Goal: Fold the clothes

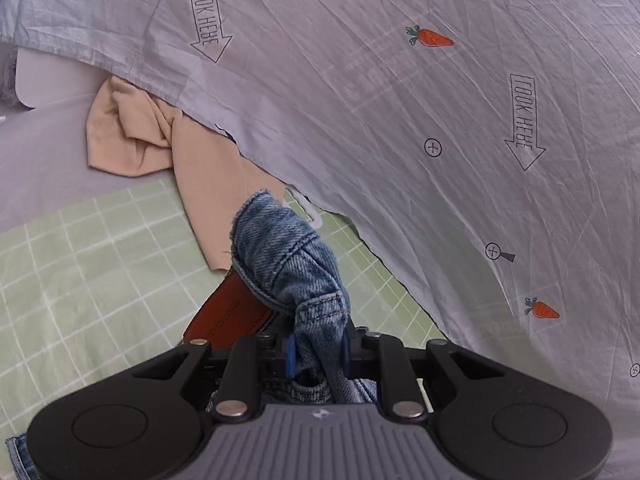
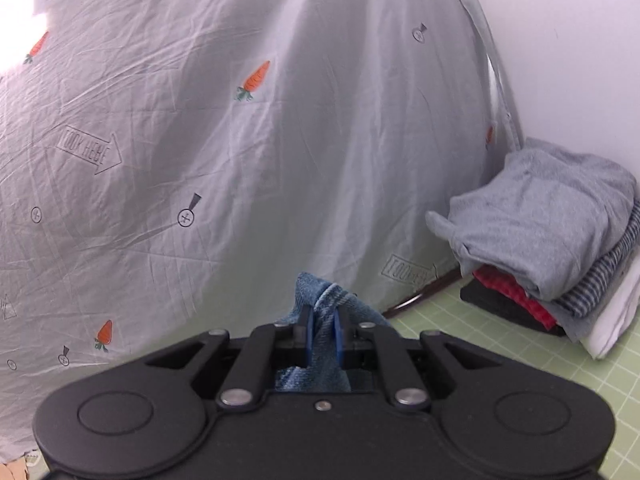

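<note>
The pale printed sheet (image 1: pixel 400 120) carries outlined arrows with capital letters inside. In the left wrist view one arrow is up and left of the left gripper (image 1: pixel 319 354), another up and right; the letters appear mirrored and seem to say "LOOK HERE". In the right wrist view the same words stand in an arrow far left of the right gripper (image 2: pixel 322 338) and, partly hidden, just right of it. Small circled cross signs and orange carrots are scattered between. The brown leather patch (image 1: pixel 228 312) beside the left gripper has stamped lettering too small to read.
</note>
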The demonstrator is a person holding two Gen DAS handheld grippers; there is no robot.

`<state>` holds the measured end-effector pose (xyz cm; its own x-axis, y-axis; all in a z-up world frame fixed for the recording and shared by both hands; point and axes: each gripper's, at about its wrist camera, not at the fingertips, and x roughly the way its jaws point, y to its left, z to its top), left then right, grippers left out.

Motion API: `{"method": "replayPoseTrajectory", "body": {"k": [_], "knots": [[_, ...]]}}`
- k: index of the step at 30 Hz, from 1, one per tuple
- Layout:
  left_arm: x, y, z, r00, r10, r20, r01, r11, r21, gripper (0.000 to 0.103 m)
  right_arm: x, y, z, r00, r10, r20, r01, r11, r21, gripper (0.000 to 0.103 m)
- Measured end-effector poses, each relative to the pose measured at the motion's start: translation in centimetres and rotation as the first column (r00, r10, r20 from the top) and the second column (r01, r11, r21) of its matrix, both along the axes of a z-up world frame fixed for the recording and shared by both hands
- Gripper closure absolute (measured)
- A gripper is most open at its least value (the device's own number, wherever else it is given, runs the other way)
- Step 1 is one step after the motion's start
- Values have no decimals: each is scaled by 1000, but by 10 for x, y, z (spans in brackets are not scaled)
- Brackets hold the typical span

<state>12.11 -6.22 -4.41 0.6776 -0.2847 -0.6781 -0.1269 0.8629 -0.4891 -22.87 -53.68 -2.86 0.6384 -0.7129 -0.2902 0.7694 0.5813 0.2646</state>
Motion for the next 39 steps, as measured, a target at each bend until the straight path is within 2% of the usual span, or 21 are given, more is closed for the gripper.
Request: {"method": "replayPoseTrajectory", "body": {"k": [2, 5, 8, 9, 12, 14, 15, 19, 22, 25, 28, 29, 30, 31, 33, 35, 39], "knots": [[2, 1, -16, 999, 9, -48, -8, 1000, 27, 81, -3, 3, -13, 997, 6, -78, -6, 1000, 7, 92], [3, 4, -49, 990, 8, -141, -10, 1000, -13, 79, -8, -1, -63, 970, 14, -242, 36, 979, 202, 92], [0, -5, -50, 993, -23, -118, 28, 999, 37, 77, -10, 5, -115, 891, 60, -450, 112, 932, 346, 92], [2, -9, -49, 992, -35, -118, 42, 998, 54, 77, -12, 8, -123, 876, 65, -478, 128, 924, 360, 91], [8, -14, -48, 990, -46, -131, 55, 996, 66, 76, -10, 12, -122, 872, 60, -485, 122, 935, 334, 83], [8, -14, -50, 989, -42, -139, 51, 997, 60, 76, -2, 12, -114, 869, 54, -492, 102, 953, 284, 67], [8, -14, -51, 989, -41, -142, 50, 997, 59, 76, 5, 12, -110, 865, 53, -499, 87, 963, 254, 64], [11, -18, -54, 987, -39, -154, 49, 997, 65, 69, 40, 15, -102, 825, 115, -553, -43, 989, 141, 49], [12, -18, -57, 986, -31, -163, 42, 997, 63, 65, 71, 20, -106, 768, 182, -615, -163, 983, 87, 37], [16, -19, -59, 984, -31, -175, 43, 997, 66, 63, 106, 22, -121, 677, 262, -687, -285, 955, 84, 29], [24, -22, -61, 981, -55, -188, 72, 994, 83, 65, 129, 18, -139, 586, 251, -770, -309, 948, 75, 32], [26, -23, -62, 980, -68, -187, 87, 992, 95, 75, 133, 15, -142, 569, 245, -785, -308, 949, 73, 46], [28, -24, -62, 980, -73, -186, 93, 991, 99, 79, 133, 11, -139, 577, 249, -778, -306, 949, 77, 63], [31, -24, -62, 980, -75, -186, 95, 990, 100, 80, 133, 7, -136, 584, 253, -771, -305, 949, 81, 89], [36, -23, -61, 980, -66, -186, 85, 992, 94, 82, 133, -1, -129, 604, 243, -759, -302, 951, 63, 93], [43, -21, -55, 983, -65, -172, 84, 991, 103, 84, 133, -9, -111, 644, 160, -748, -291, 955, -47, 94], [59, -17, -40, 990, -70, -125, 84, 990, 115, 85, 125, -47, -62, 776, 38, -629, -190, 966, -177, 95]]}}
